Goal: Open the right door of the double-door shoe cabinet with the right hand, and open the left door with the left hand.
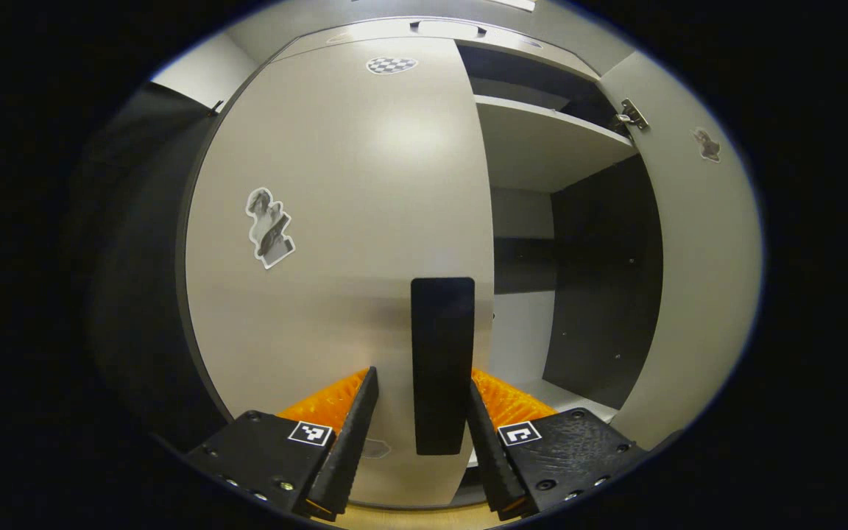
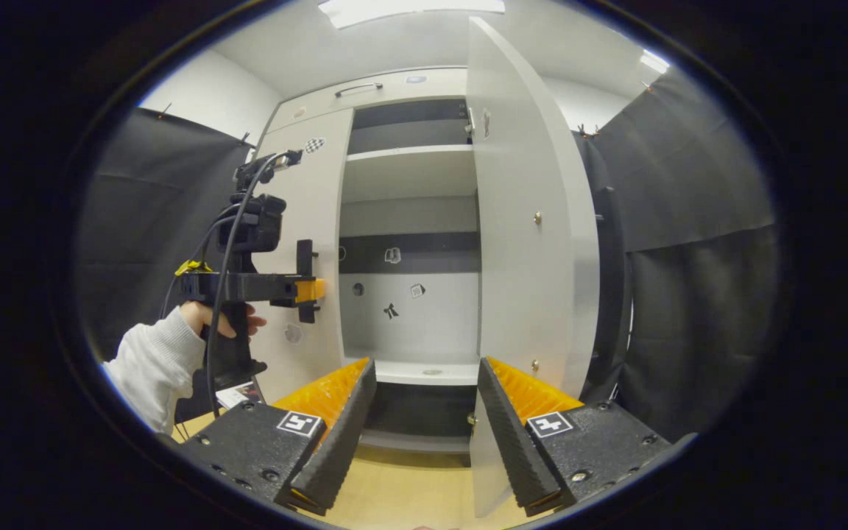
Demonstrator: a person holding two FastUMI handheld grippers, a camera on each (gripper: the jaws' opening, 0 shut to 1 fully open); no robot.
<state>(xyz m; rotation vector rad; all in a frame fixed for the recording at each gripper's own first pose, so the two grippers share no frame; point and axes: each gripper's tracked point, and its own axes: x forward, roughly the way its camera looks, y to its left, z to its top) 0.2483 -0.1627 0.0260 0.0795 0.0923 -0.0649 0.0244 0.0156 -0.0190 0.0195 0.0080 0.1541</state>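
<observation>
The pale left door of the shoe cabinet stands closed. Its dark vertical handle sits between the fingers of my left gripper, which is open; one finger is close against the handle and a gap shows on the other side. The right door is swung wide open. In the right gripper view, the right door stands open just right of my open right gripper, which holds nothing. Farther left, a hand in a light sleeve holds the left gripper at the left door.
Inside the open half are a white shelf, a dark band and a lower ledge. A drawer front with a handle runs above the doors. Black cloth walls flank the cabinet. The floor is wood-toned.
</observation>
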